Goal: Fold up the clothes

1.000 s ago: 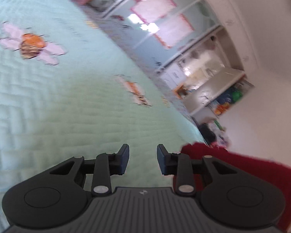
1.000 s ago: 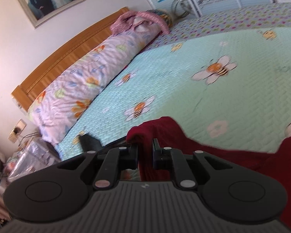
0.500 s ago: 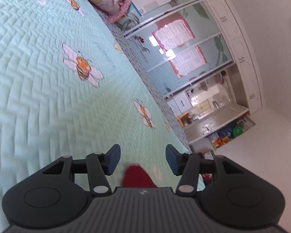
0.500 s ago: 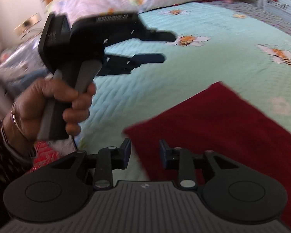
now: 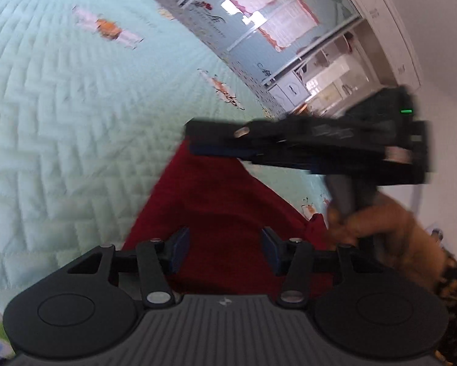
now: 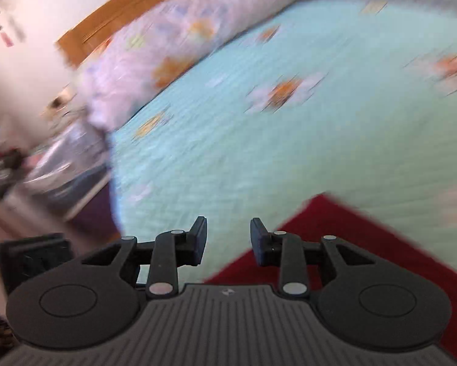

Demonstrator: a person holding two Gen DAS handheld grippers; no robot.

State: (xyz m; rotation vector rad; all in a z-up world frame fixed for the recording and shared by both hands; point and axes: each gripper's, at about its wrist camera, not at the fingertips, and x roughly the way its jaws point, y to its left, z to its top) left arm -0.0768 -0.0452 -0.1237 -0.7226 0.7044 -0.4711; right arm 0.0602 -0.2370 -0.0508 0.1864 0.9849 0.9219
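A: In the left wrist view, where is the garment?

B: The red cloth (image 5: 216,213) lies flat on the pale green quilt (image 5: 60,122), filling the lower centre of the frame. The left gripper (image 5: 225,251) hovers over it, jaws spread wide, holding nothing.

A: And the dark device at centre right?

B: That is the right gripper (image 5: 198,140), held in the person's hand (image 5: 381,228) above the cloth's far corner. Its own view shows the right gripper (image 6: 228,238) parted with nothing between the jaws, the red cloth (image 6: 350,244) at lower right and a pillow (image 6: 173,45) at upper left.

A: Is the cloth already folded?

B: Its edges look straight, perhaps doubled over, but blur hides the layers.

A: Hazards?

B: A jaw closing low could pinch quilt with cloth; a one-layer grasp would drag the fold askew; the close grippers could collide.
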